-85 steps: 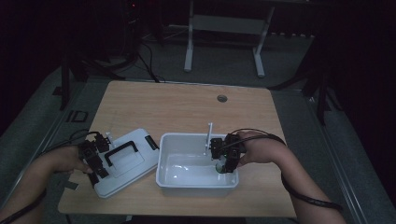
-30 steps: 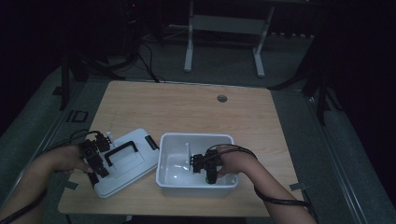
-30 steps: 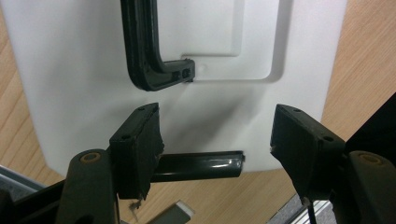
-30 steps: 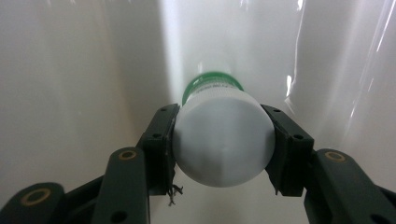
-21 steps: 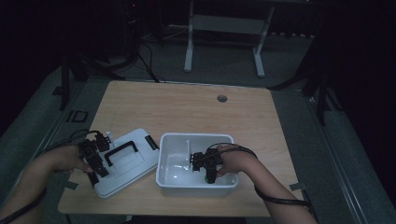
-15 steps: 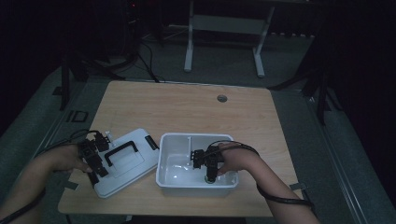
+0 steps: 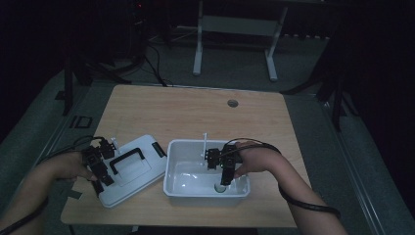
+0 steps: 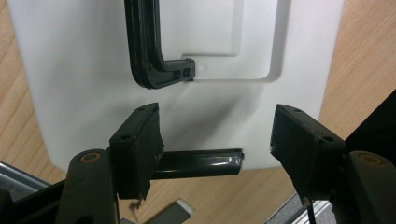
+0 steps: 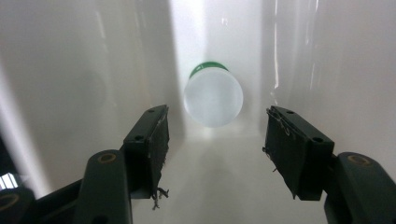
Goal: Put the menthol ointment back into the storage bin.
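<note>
**Bottle released into the bin, right hand-held gripper lifted off**

Since a second ago: right hand-held gripper (image 7: 223,182) raised inside the white bin (image 7: 176,188), jaws just opened, nothing between them. Small green-capped bottle (image 9: 213,97) left lying on the bin floor, just beyond the fingertips. Left hand-held gripper (image 8: 215,140) unmoved, half open over the lid (image 7: 142,174), empty, the black handle (image 8: 149,56) just ahead. Placing step judged done; next probably needed: lid gripped and carried onto the bin. Pale wooden desk (image 7: 195,112); dark room, metal stand behind.
</note>
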The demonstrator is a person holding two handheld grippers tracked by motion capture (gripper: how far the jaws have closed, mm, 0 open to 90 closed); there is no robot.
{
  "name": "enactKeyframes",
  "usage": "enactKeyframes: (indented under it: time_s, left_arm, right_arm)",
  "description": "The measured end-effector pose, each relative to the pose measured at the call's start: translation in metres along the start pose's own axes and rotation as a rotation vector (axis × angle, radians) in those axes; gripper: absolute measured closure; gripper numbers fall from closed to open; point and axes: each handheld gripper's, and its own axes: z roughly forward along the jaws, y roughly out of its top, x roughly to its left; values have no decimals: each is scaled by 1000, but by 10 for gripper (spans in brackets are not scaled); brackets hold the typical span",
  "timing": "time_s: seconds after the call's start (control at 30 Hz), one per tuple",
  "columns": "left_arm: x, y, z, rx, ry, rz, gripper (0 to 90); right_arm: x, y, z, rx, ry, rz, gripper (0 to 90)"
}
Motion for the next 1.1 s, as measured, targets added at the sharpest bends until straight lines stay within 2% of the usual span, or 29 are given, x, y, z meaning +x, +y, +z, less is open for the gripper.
enactKeyframes:
  time_s: [0.03,0.17,0.33,0.4,0.57,0.6,0.77,1.1]
  left_arm:
    - [0,0,0,-1,0,-2,332]
    - [0,0,-1,-4,-3,4,332]
    - [-1,0,-2,-8,3,8,332]
    - [-1,1,-3,-8,7,21,332]
    - [-3,2,-4,-17,1,28,332]
    - [-2,3,-5,-15,1,20,332]
    - [-1,2,-5,-11,3,20,332]
    - [-2,3,-3,-1,-4,9,332]
  right_arm:
    - [1,-1,-4,-8,11,1,358]
    - [2,-9,-15,-12,2,-7,310]
    - [-1,-21,-28,-42,-17,22,260]
    - [-2,-27,-33,-54,-2,38,210]
    - [-3,-39,-41,-74,0,47,192]
    - [-5,-47,-44,-81,-9,54,183]
    - [-5,-62,-44,-72,-35,46,168]
    - [-9,-94,-40,-66,-60,80,168]
